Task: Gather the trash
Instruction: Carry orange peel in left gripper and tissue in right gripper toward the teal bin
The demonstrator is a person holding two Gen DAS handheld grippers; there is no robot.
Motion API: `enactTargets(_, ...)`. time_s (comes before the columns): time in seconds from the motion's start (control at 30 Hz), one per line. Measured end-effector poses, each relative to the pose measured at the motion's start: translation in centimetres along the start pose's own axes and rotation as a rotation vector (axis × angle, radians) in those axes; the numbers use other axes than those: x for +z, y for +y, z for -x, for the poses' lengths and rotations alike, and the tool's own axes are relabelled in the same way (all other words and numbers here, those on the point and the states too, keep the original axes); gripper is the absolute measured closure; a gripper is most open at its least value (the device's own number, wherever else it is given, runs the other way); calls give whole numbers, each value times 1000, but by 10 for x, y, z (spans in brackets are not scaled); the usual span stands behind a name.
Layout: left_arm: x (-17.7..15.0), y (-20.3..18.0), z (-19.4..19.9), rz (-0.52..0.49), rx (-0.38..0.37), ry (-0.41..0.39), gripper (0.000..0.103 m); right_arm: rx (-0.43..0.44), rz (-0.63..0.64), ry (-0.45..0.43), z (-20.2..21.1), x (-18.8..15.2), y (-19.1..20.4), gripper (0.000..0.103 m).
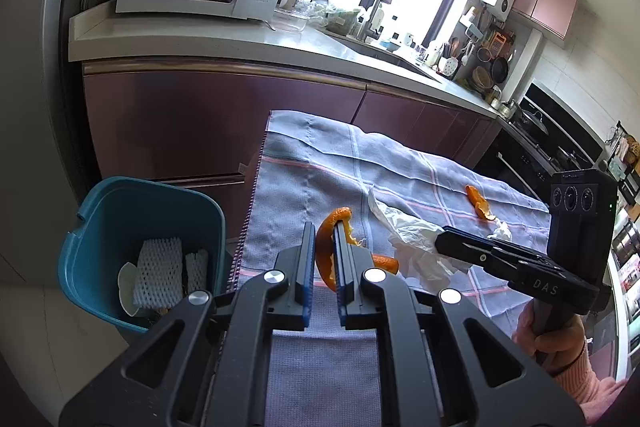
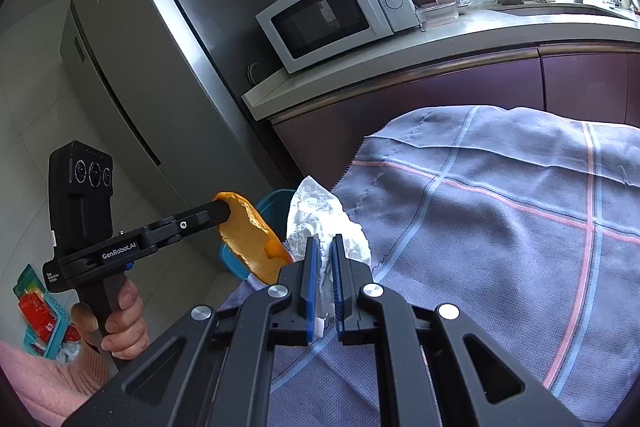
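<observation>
**Inspector:** Status of both tools?

**Assistant:** Left gripper is pinching a curl of orange peel above the checked cloth. Right gripper is clamped on a crumpled white tissue.

**Inspector:** Step in hand?

**Assistant:** Carry-to-bin, by my judgement. The teal trash bin sits at nine o'clock of the left gripper — foam netting already inside.

**Inspector:** Next?

**Assistant:** Swing over the rim, release. One peel piece remains at two o'clock.
</observation>
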State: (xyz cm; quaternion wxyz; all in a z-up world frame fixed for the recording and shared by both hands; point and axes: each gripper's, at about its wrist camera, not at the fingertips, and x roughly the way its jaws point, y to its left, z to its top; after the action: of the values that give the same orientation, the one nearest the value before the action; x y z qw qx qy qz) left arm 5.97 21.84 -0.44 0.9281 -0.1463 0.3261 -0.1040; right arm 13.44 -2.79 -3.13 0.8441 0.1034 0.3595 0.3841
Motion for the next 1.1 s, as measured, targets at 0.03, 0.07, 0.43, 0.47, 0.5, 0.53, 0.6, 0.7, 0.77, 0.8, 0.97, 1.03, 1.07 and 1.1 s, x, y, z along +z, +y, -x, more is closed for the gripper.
enactTargets(0.03, 1, 2, 1, 1, 5, -4, 94, 2, 3, 2, -2, 1, 1, 97)
enactTargets(0.07, 1, 5, 3, 4, 9, -7, 94, 4, 5, 4, -4, 2, 2, 97)
enactTargets(0.43, 5, 32, 16, 34, 56, -36, 94, 27, 34, 32, -29, 14, 16, 97)
enactTargets(0.47, 5, 34, 17, 37, 61, -38, 94, 31, 35, 35, -31, 15, 17, 97)
enactTargets(0.5, 6, 37, 17, 40, 65, -40, 94, 35, 36, 38, -34, 16, 18, 97)
enactTargets(0.53, 6, 38, 18, 43, 69, -42, 94, 38, 38, 41, -36, 18, 20, 97)
enactTargets(0.6, 6, 43, 20, 49, 78, -46, 94, 44, 44, 46, -40, 19, 24, 97)
enactTargets(0.7, 7, 49, 22, 55, 90, -51, 94, 54, 58, 56, -48, 23, 31, 97)
enactTargets(0.77, 8, 54, 24, 61, 100, -54, 94, 57, 68, 61, -53, 25, 36, 97)
enactTargets(0.8, 8, 56, 25, 64, 105, -56, 94, 60, 71, 64, -55, 26, 38, 97)
enactTargets(0.97, 8, 71, 27, 81, 135, -62, 94, 70, 83, 76, -66, 30, 46, 97)
enactTargets(1.03, 9, 79, 28, 91, 146, -63, 94, 73, 86, 79, -70, 31, 49, 97)
enactTargets(1.07, 9, 82, 28, 96, 151, -63, 94, 76, 87, 81, -72, 31, 50, 97)
enactTargets(1.1, 9, 85, 28, 100, 157, -62, 94, 77, 88, 83, -74, 32, 51, 97)
